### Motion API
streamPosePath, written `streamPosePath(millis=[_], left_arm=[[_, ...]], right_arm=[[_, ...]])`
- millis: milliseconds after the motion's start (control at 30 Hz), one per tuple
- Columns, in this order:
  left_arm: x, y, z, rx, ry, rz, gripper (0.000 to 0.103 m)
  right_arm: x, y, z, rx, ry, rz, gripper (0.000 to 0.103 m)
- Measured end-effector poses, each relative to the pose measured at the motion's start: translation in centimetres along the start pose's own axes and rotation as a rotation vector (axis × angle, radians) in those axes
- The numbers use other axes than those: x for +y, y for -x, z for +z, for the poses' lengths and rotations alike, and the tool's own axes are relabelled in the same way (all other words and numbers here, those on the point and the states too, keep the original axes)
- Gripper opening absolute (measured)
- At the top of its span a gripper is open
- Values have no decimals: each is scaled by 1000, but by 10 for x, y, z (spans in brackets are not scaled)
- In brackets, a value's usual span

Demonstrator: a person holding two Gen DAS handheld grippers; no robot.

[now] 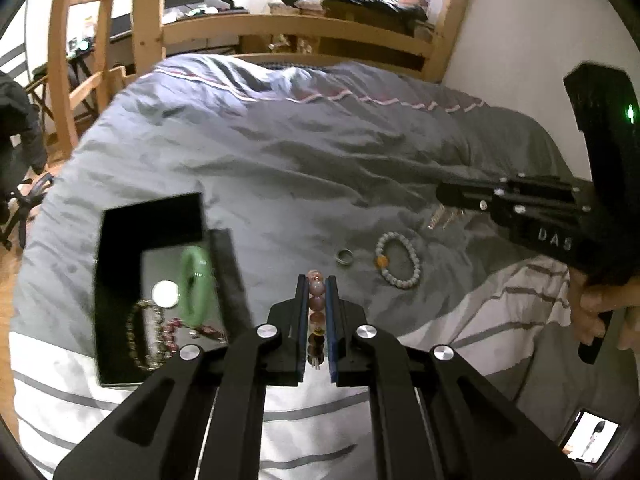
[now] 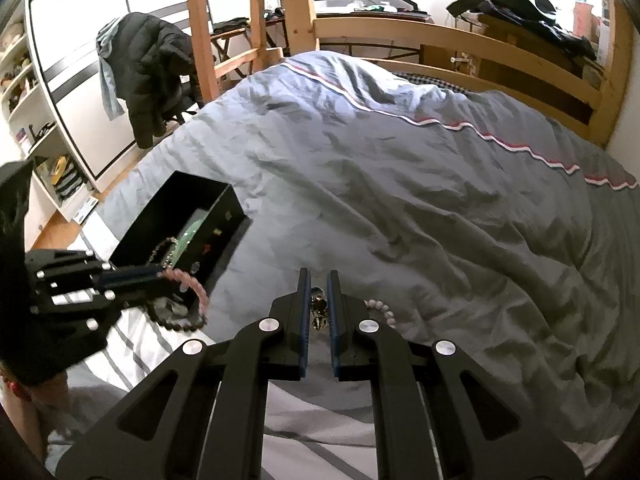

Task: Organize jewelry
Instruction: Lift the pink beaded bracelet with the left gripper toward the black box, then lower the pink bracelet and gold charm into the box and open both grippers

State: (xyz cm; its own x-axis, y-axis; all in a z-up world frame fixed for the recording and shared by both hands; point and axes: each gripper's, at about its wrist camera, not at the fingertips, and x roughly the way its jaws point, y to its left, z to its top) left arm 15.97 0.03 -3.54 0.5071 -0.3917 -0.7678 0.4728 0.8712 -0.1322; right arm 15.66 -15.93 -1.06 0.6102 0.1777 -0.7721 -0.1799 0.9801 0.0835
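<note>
My left gripper (image 1: pixel 316 280) is shut on a pink bead bracelet (image 1: pixel 316 300) and holds it above the bed, right of the black jewelry box (image 1: pixel 120 264). The bracelet hangs from it in the right wrist view (image 2: pixel 192 284). The box holds a green bangle (image 1: pixel 194 284) and several bead bracelets (image 1: pixel 146 336). My right gripper (image 2: pixel 318 276) is shut on a small metal chain piece (image 2: pixel 319 312). It also shows in the left wrist view (image 1: pixel 444 196), with the chain (image 1: pixel 440 216) dangling. A white bead bracelet (image 1: pixel 398 260) and a silver ring (image 1: pixel 345 257) lie on the duvet.
The grey duvet (image 1: pixel 280 160) covers the bed, with a striped white sheet (image 1: pixel 80 380) at the near edge. A wooden bed frame (image 1: pixel 288 28) stands behind. A phone (image 1: pixel 590 436) lies at the lower right. A jacket on a chair (image 2: pixel 152 72) stands left of the bed.
</note>
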Motion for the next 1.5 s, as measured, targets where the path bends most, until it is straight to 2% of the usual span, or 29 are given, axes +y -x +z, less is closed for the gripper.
streamPosePath(millis=[267, 500, 600, 800, 1167, 1500], left_arm=[[45, 13, 3, -25, 73, 91, 8], [76, 19, 3, -36, 135, 122, 8], [86, 19, 2, -34, 160, 131, 8], [100, 9, -1, -1, 186, 135, 8], [128, -8, -10, 85, 279, 211, 8], [134, -8, -13, 96, 313, 224, 8]], right_arm=[[29, -10, 13, 4, 37, 23, 9], [54, -20, 23, -3, 59, 63, 9], [64, -24, 28, -15, 54, 109, 9], [85, -39, 37, -13, 56, 153, 9], [123, -71, 51, 15, 66, 230, 9], [137, -90, 47, 83, 47, 293, 9]])
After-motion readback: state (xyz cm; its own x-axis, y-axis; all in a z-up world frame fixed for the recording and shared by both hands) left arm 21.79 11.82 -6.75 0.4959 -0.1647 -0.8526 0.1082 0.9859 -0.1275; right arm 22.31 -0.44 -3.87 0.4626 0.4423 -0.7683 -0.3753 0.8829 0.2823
